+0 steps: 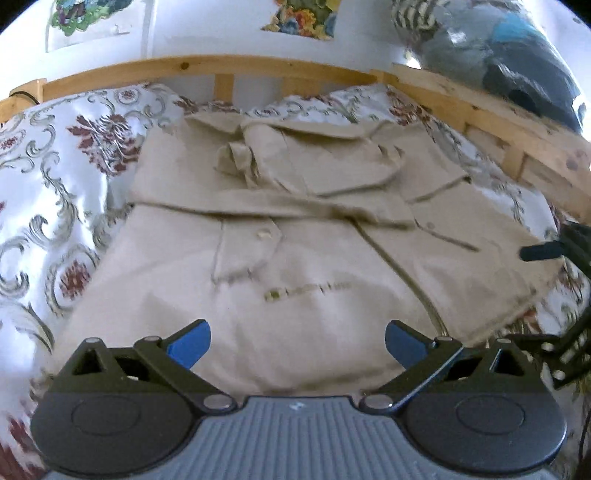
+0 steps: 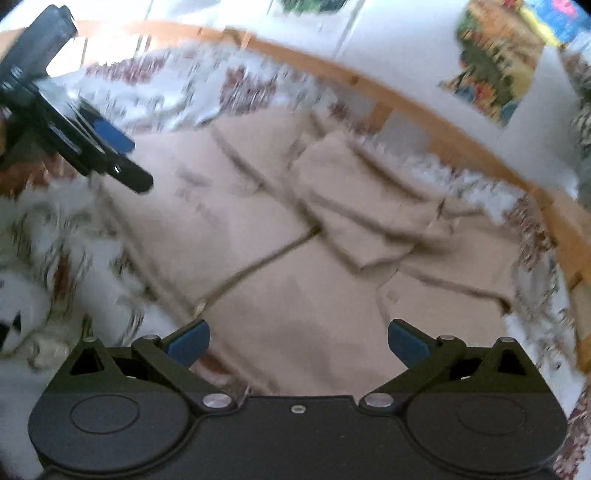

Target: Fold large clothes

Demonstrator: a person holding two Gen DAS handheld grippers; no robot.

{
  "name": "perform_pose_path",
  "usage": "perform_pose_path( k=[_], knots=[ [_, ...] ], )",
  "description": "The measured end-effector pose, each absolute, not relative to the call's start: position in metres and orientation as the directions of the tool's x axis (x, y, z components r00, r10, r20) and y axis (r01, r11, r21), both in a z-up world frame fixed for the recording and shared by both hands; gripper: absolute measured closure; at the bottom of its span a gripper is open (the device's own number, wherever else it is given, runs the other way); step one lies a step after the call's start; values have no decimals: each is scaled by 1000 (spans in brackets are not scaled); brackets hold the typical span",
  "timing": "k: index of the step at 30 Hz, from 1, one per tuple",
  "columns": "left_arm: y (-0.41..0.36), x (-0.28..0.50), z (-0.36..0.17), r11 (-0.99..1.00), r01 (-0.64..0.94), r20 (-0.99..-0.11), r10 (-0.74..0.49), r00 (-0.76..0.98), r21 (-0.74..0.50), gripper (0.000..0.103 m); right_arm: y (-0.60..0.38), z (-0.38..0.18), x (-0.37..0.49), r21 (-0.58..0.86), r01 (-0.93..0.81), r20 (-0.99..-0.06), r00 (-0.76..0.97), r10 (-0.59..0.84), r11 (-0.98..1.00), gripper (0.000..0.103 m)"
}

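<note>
While the beige shirt [image 1: 295, 229] lies spread on the floral bedspread [image 1: 59, 177], we take it as our landmark; it sits flat in the middle of the bed, its collar end toward the wooden headboard rail [image 1: 207, 70] and its hem end nearest both cameras. We see sleeves folded across the upper part of the shirt, a buttoned chest pocket [image 1: 247, 251] below them, and a small line of lettering just under that pocket; the front placket runs down the shirt from the sleeves toward the hem. Our left gripper [image 1: 297, 341] hovers over the hem end of the shirt, its blue-padded fingers spread wide with only flat cloth showing between them, nothing pinched; our right gripper [image 2: 299, 341] does likewise over the shirt's other near corner, fingers wide apart and empty. In the right wrist view, which is blurred, the left gripper appears beyond the shirt's far edge, over the bedspread; in the left wrist view, part of the right gripper shows just past the shirt's right side. Colourful pictures [image 1: 299, 18] hang on the wall beyond the shirt's collar end.
</note>
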State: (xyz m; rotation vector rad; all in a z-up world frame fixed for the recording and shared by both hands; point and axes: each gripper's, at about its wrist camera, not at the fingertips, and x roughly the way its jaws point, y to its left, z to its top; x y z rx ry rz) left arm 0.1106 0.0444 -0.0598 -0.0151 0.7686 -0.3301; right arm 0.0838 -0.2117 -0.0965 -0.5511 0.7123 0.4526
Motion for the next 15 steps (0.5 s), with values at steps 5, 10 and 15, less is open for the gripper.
perform_pose_path(
  k=[5, 10, 15],
  knots=[
    [27, 99, -67, 925, 374, -689, -310, 655, -61, 1, -211, -130, 96, -286, -598, -790, 589, 169, 749, 1],
    [9, 93, -71, 900, 435, -700, -300, 648, 17, 1, -211, -132, 95, -349, -573, -742, 653, 155, 742, 1],
    [-3, 93, -75, 899, 432, -732, -247, 635, 71, 1, -220, -127, 103, -324, -538, -725, 669, 160, 778, 1]
  ],
)
